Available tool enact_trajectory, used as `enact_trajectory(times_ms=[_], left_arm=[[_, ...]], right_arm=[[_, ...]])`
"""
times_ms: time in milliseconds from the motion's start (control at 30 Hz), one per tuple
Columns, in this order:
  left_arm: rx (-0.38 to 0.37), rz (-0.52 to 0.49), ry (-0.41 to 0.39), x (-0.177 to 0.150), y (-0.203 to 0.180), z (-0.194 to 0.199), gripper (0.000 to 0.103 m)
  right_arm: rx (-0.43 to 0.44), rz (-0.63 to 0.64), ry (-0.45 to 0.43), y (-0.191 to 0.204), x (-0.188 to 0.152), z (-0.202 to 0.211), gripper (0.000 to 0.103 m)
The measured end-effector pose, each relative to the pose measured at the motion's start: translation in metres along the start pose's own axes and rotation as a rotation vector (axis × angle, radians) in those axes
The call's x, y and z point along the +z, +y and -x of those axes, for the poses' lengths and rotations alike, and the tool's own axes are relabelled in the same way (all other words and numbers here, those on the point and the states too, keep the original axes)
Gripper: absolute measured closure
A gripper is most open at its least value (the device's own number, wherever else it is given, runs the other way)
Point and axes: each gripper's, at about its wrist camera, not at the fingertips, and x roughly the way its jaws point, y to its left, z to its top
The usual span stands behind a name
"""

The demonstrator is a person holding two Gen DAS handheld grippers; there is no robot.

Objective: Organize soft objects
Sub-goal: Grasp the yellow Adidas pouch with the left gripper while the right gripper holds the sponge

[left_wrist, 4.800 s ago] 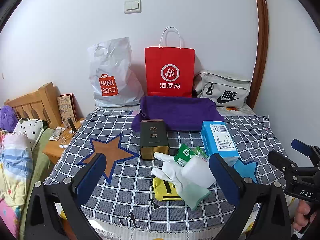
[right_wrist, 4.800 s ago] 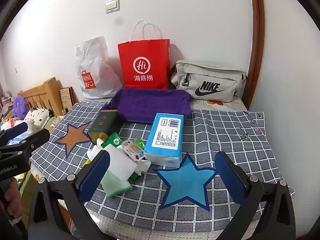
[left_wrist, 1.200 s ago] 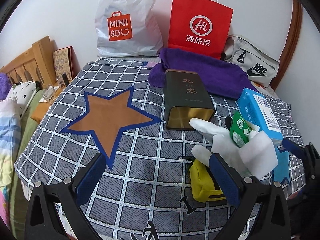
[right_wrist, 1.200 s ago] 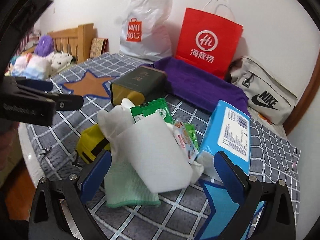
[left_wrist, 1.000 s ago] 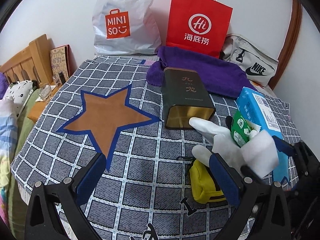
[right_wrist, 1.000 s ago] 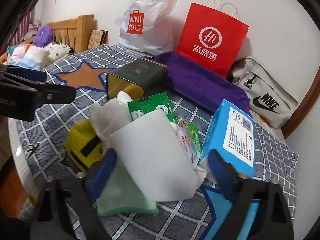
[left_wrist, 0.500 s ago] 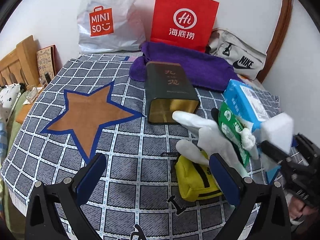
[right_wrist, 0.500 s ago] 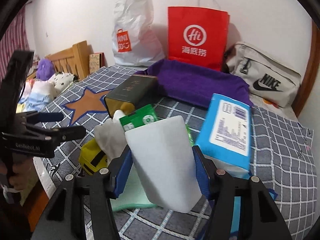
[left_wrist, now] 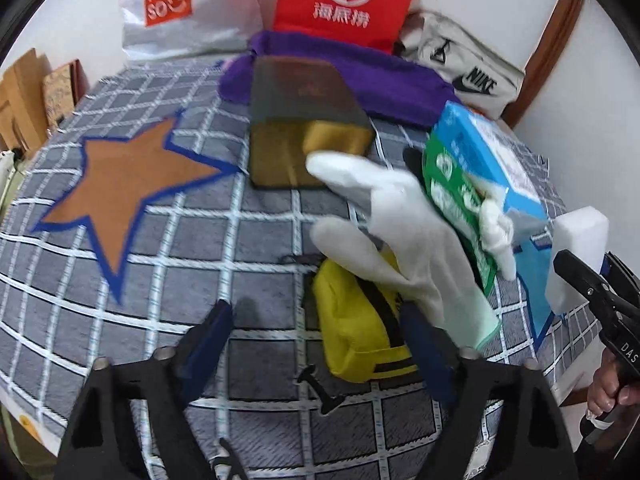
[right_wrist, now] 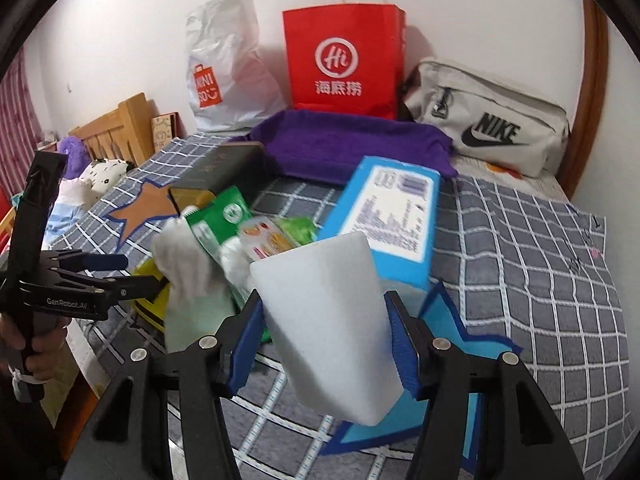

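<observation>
The left gripper (left_wrist: 316, 344) hangs over the near edge of the checked blanket (left_wrist: 168, 248) with its jaws partly apart; they have just been narrowing. The near end of the yellow pouch (left_wrist: 356, 336) lies in the gap between them, but the blue pads stand clear of it on both sides and grip nothing. A white glove (left_wrist: 396, 224) is draped over the far end of the pouch, its fingers pointing toward the dark tin box (left_wrist: 304, 120) behind it. Left of the tin box, an orange star (left_wrist: 120, 184) is sewn into the blanket.

The right gripper (right_wrist: 324, 344) is clamped on a white sponge block (right_wrist: 328, 320), one blue pad pressed to each side, and the block is lifted clear of the blanket above a blue star (right_wrist: 452, 392). Just beyond the sponge block lies a blue tissue pack (right_wrist: 396, 216), with a green packet (right_wrist: 220, 220) and a second small packet to its left, against the glove.

Behind the tin box a purple towel (right_wrist: 352, 148) is spread. Past the towel, against the white wall, stand a white shopping bag (right_wrist: 228, 68), a red paper bag (right_wrist: 344, 64) and, to the right, a grey waist bag (right_wrist: 492, 124). Left of the blanket, a wooden headboard (right_wrist: 116, 132) and soft toys show, and a hand (right_wrist: 36, 340) grips the left gripper's handle.
</observation>
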Motion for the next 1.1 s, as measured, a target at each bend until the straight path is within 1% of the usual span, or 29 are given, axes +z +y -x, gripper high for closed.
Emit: enact_trajectory(times_ms=[67,100,133,167,200,267,300,333,400,500,633,700,833,1100], left_arm=[[-0.036,0.014,0.005,-0.001,-0.001,-0.005,0.046],[-0.052,0.017,-0.005,-0.001,-0.002,-0.004,0.051],[-0.062,0.013,-0.008,0.0,-0.003,-0.005,0.064],[-0.075,0.012,-0.009,0.0,-0.003,-0.004,0.071],[-0.084,0.017,-0.007,0.0,-0.003,-0.003,0.073],[-0.088,0.012,-0.011,-0.001,-0.002,-0.001,0.08],[-0.089,0.013,-0.014,-0.001,-0.001,0.001,0.081],[-0.097,0.027,-0.02,-0.001,0.001,0.004,0.086],[-0.113,0.034,-0.043,-0.001,0.005,0.015,0.089],[-0.085,0.013,-0.087,0.002,0.006,0.032,0.091],[-0.065,0.004,-0.115,0.004,0.008,0.048,0.092],[-0.046,0.005,-0.131,0.006,0.01,0.055,0.092],[0.037,0.021,-0.177,0.011,0.018,0.07,0.092],[0.093,0.062,-0.242,0.018,0.032,0.1,0.092]], right_arm=[[0.003,-0.015,0.02,-0.006,-0.006,-0.005,0.045],[0.003,-0.019,0.03,-0.008,-0.009,-0.007,0.045],[0.002,-0.023,0.042,-0.01,-0.012,-0.01,0.045],[-0.004,-0.033,0.065,-0.014,-0.016,-0.015,0.045],[-0.005,-0.043,0.081,-0.015,-0.019,-0.019,0.045],[0.005,-0.068,0.108,-0.02,-0.023,-0.026,0.045],[0.007,-0.076,0.105,-0.022,-0.024,-0.027,0.045],[0.008,-0.08,0.102,-0.022,-0.024,-0.028,0.045],[0.009,-0.088,0.098,-0.024,-0.024,-0.028,0.045],[0.021,-0.094,0.091,-0.024,-0.022,-0.024,0.045],[0.019,-0.087,0.09,-0.021,-0.02,-0.02,0.045],[0.021,-0.087,0.083,-0.021,-0.018,-0.015,0.045],[0.008,-0.083,0.073,-0.019,-0.013,-0.005,0.045],[-0.005,-0.085,0.036,-0.021,-0.002,0.017,0.045]])
